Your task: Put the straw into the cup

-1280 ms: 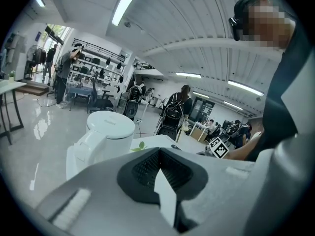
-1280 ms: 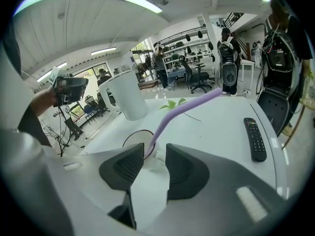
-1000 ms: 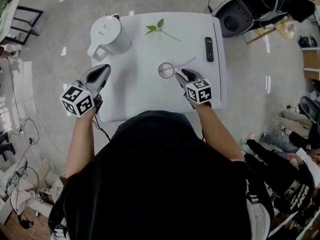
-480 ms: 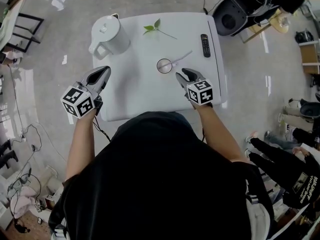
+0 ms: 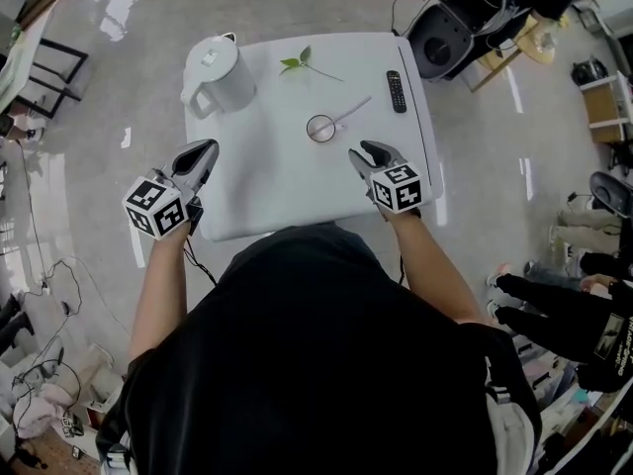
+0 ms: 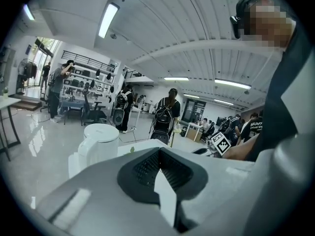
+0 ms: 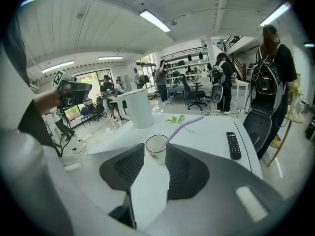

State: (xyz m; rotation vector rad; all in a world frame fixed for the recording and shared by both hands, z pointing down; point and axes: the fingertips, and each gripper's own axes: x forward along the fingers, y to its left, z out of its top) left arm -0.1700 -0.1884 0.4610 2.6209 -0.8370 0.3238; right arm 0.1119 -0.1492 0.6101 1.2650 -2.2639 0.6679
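Observation:
A clear cup [image 5: 320,128] stands on the white table [image 5: 267,186], right of the middle. A lavender straw [image 5: 353,110] leans out of it to the far right. In the right gripper view the cup [image 7: 156,146] sits just beyond the jaws, with the straw [image 7: 183,126] slanting up to the right. My right gripper [image 5: 364,154] is open and empty, a short way from the cup on the near right. My left gripper [image 5: 202,152] hovers at the table's left edge, shut on nothing, its pads [image 6: 147,166] meeting at the tips.
A white kettle [image 5: 218,75] stands at the far left corner. A green leaf sprig [image 5: 302,61] lies at the far edge and a black remote [image 5: 396,91] near the right edge. A black bin [image 5: 445,33] and people fill the floor to the right.
My right gripper has drawn back a little from the cup toward the table's near edge. The straw stays leaning in the cup. The left gripper has barely moved.

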